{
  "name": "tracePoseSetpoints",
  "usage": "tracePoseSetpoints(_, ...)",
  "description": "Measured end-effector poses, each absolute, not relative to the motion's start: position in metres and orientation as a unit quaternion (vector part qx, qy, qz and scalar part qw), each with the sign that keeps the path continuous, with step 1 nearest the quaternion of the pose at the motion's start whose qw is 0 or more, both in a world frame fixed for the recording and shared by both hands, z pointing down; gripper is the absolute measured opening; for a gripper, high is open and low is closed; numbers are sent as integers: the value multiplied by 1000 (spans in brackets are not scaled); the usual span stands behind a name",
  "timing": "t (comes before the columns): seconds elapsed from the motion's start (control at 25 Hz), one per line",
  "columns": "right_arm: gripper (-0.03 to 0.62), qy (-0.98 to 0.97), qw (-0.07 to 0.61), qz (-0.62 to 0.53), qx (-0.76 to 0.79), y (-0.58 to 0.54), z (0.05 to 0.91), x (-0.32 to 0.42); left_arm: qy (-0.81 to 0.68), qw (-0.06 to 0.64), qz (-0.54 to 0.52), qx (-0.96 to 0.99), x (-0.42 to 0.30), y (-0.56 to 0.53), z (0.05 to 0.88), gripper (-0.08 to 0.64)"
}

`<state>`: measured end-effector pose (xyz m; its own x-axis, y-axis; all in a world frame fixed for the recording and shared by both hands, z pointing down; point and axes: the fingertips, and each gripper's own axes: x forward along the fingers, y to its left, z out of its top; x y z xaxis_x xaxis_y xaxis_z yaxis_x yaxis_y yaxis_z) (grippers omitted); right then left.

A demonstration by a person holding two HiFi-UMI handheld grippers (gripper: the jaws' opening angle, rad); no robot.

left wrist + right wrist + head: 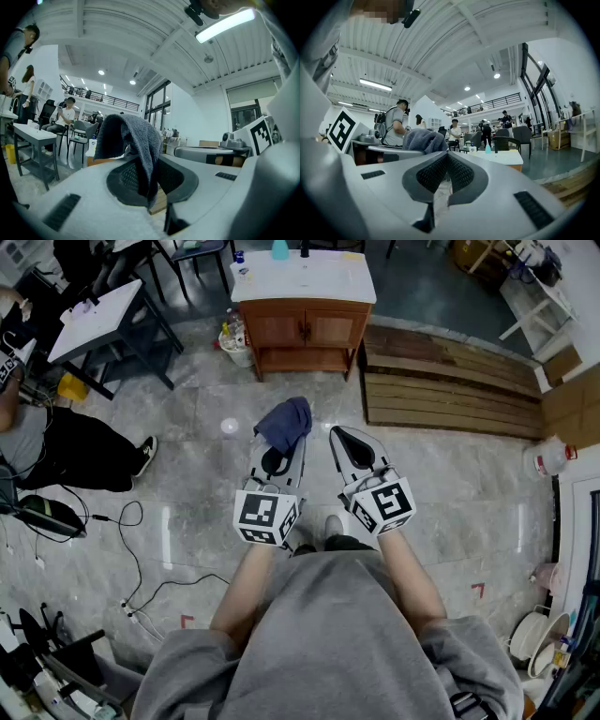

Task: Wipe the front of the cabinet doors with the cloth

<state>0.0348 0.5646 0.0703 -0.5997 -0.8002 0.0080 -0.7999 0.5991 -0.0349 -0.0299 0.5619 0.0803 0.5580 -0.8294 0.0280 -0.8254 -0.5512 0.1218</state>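
The head view alone gives the layout. The cloth (284, 421), dark blue, sits at frame centre, bunched over the tips of the left gripper (279, 457). The right gripper (342, 439) is just beside it and does not touch it. The cabinet (305, 329), brown wood under a white top, stands at upper centre, well apart from the cloth, with both doors closed.

The left gripper view alone shows the grip. The left gripper (149, 183) has its jaws clamped on the cloth (136, 136), which rises above the pads and drapes down between them.

The right gripper view shows the right gripper (447, 161) with its jaws together at the tips and nothing between them. The cloth (424, 139) appears at left beyond the jaws, and the cabinet (501, 158) at right, farther off.

The surface is a glossy grey stone floor (187, 427). Wooden planks (450, 390) lie to the right of the cabinet. Cables (131, 549) trail at lower left. A seated person (56, 451) is at the left edge. The gripper views show a large hall with a ribbed white ceiling, strip lights, tall windows, chairs and several people.
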Motion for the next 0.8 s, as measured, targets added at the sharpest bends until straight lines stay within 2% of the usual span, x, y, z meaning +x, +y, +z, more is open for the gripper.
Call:
tracePoseSetpoints(0.44, 9, 901, 12, -20, -433, 549, 70, 65, -477, 68, -6, 876, 5, 549, 83, 44)
tracePoseSetpoints(0.8, 9, 896, 23, -47, -441, 537, 80, 124, -491, 81, 17, 867, 51, 538, 92, 44)
